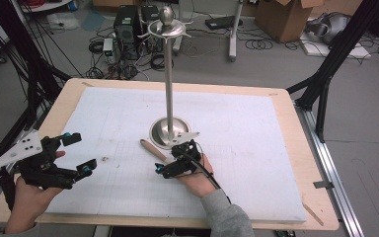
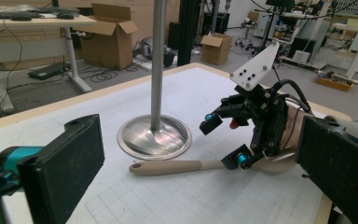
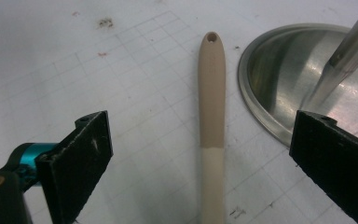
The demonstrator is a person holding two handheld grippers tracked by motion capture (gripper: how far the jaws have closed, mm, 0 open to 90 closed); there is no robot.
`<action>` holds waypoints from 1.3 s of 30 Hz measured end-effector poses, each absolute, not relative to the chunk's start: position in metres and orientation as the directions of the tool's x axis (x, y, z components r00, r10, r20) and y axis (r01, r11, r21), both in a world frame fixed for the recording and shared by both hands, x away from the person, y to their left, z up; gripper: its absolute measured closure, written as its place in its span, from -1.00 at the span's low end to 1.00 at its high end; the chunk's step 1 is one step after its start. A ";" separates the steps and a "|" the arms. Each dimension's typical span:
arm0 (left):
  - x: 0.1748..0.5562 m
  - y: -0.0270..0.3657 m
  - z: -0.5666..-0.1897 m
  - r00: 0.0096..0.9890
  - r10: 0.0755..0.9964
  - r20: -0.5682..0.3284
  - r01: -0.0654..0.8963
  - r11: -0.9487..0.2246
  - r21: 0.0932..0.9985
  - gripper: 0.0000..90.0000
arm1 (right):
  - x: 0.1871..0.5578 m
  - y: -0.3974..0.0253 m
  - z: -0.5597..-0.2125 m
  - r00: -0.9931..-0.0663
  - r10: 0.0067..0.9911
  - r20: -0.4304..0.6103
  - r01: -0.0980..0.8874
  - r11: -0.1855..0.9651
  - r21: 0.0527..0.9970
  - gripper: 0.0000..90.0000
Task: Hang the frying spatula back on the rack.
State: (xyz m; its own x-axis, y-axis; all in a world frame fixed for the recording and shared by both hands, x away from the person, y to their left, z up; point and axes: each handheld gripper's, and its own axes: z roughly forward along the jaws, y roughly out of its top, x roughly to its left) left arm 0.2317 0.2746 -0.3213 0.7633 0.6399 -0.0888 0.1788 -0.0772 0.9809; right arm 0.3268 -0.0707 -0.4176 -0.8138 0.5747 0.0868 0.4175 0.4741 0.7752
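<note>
your right gripper (image 1: 173,159) sits low over the white mat (image 1: 256,148), jaws spread wide with the beige utensil handle (image 3: 212,116) lying between them — neither pad touches it. in the right gripper view the handle runs straight up the middle, its holed tip pointing away, and its near end is cut off at the bottom edge, so what kind of head it carries can't be told. in the high view just the far stretch of that handle (image 1: 152,149) pokes out up-left of your gripper; the rest is hidden under the gripper and your hand. the handle lies flat on the mat just beside the round steel base (image 1: 169,131) of the tall stand (image 1: 168,74), not touching it as far as the views show. the stand's pole is cropped at the top in both gripper views; the high view shows its hooked crown.

your left gripper (image 1: 79,154) hovers at the mat's left side, well apart from the handle, jaws open and holding nothing. from the left gripper view, the handle's (image 2: 177,166) far end disappears behind your right gripper (image 2: 233,140).
</note>
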 end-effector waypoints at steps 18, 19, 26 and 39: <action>0.231 0.273 -0.320 0.771 0.631 -0.093 0.176 -0.070 0.982 -0.96 | 0.329 -0.070 -0.426 -0.802 0.592 0.081 0.442 0.496 0.748 -0.89; 0.231 0.273 -0.320 0.770 0.631 -0.093 0.175 -0.069 0.982 -0.96 | 0.330 -0.070 -0.426 -0.802 0.592 0.078 0.440 0.497 0.748 -0.89; 0.230 0.273 -0.321 0.769 0.633 -0.092 0.177 -0.072 0.982 -0.96 | 0.329 -0.069 -0.429 -0.803 0.590 0.079 0.441 0.502 0.744 -0.85; 0.231 0.272 -0.322 0.767 0.635 -0.092 0.182 -0.077 0.980 -0.96 | 0.325 -0.077 -0.436 -0.800 0.595 0.083 0.440 0.486 0.755 -0.52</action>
State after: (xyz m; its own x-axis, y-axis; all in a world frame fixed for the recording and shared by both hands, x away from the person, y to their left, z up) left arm 0.2314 0.2719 -0.3224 0.7672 0.6347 -0.0925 0.1817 -0.0768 0.9803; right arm 0.3250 -0.0768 -0.4358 -0.7996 0.5948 0.0832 0.4404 0.4865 0.7546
